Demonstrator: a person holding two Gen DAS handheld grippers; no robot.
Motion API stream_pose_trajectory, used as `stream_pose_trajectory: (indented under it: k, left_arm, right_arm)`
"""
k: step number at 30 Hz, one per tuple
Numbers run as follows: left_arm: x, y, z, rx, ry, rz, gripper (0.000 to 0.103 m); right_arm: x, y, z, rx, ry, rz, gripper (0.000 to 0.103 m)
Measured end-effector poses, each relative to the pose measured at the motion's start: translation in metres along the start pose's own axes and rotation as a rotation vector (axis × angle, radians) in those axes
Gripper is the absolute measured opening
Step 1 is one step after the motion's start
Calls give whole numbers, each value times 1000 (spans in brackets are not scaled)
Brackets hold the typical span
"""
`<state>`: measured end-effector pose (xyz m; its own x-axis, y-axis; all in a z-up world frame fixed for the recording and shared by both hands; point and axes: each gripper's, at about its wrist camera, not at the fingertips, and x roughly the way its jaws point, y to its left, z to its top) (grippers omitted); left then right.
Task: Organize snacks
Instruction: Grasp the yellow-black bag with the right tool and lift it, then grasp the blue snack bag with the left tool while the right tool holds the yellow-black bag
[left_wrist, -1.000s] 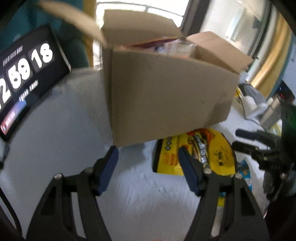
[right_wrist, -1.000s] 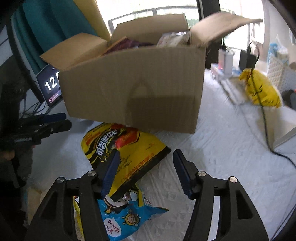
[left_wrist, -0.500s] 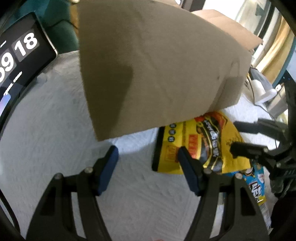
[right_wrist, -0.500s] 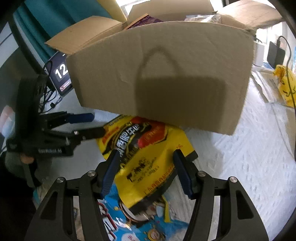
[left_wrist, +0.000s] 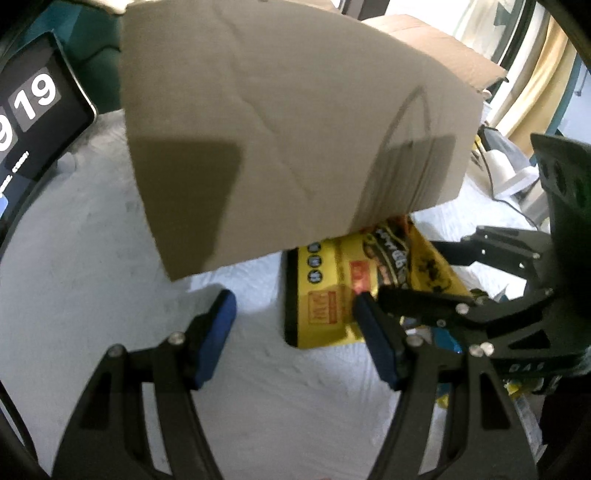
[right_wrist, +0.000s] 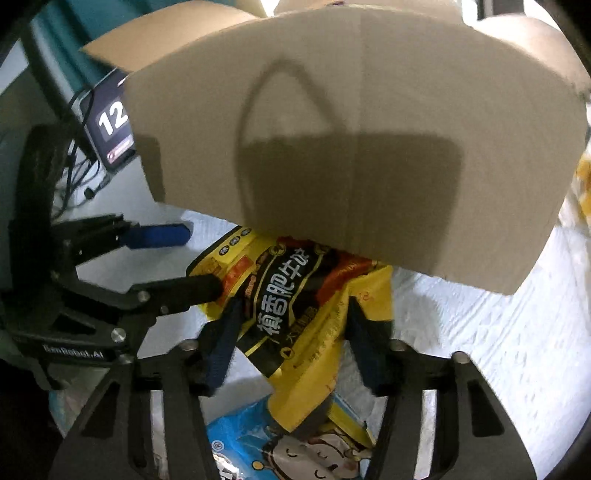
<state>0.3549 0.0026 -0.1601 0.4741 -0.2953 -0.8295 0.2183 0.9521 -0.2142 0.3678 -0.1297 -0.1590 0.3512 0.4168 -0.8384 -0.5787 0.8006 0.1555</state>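
Observation:
A yellow snack bag (right_wrist: 291, 314) lies on the white cloth with its far end tucked under a big cardboard box (right_wrist: 351, 147). My right gripper (right_wrist: 295, 306) straddles the bag and its jaws are closing; the foil bunches up between the pads. Under the yellow bag lies a blue snack bag (right_wrist: 258, 443). In the left wrist view my left gripper (left_wrist: 291, 301) stands open over the cloth, its right finger above the corner of the yellow bag (left_wrist: 325, 295). The right gripper (left_wrist: 410, 271) reaches in from the right there, in front of the box (left_wrist: 295, 147).
A tablet showing a clock (left_wrist: 29, 110) leans at the left beside the box. Cables and white items (left_wrist: 509, 173) sit behind the box at the right. The white cloth (left_wrist: 92, 277) stretches out left of the bags. My left gripper (right_wrist: 188, 258) is close to the right one.
My right gripper has moved forward over the yellow bag and its jaws have narrowed onto it, crumpling the foil. The left gripper stayed open and barely shifted. The two grippers are closer together.

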Motion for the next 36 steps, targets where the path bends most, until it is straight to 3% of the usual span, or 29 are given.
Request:
stream_pose_trajectory:
  k: [2,3,5,12,18,23,32,36]
  left_arm:
    - [-2,2,-2,-6,-1,-6,68]
    - [-4,2,-3,-5,-3,-12,68]
    - [-9,2,-4,-2,-14,-6,68]
    - [-40,-5,-11,25,-68,18,68]
    - [-72,-15,-15,61,-115,19,68]
    - [-83,-46,-17,118,-131,1,68]
    - [-66,-109,-18,198,-63,-51,69]
    - [-42,-134,-23,229,19,-80,80]
  right_arm:
    - [-2,4,-1,-20,-10,-11,38]
    - [-2,4,-2,-25,-12,-15,38]
    - [-3,7,-4,-43,-17,-49,6]
    - [-17,14,-11,-68,-62,-77,5]
    - [-62,2,-26,-42,-148,-103,5]
    - [-103,-11,-40,-14,-227,-141,5]
    - [-164,-52,-68,81,-353,-194,5]
    - [-179,-71,-81,117,-387,-198,5]
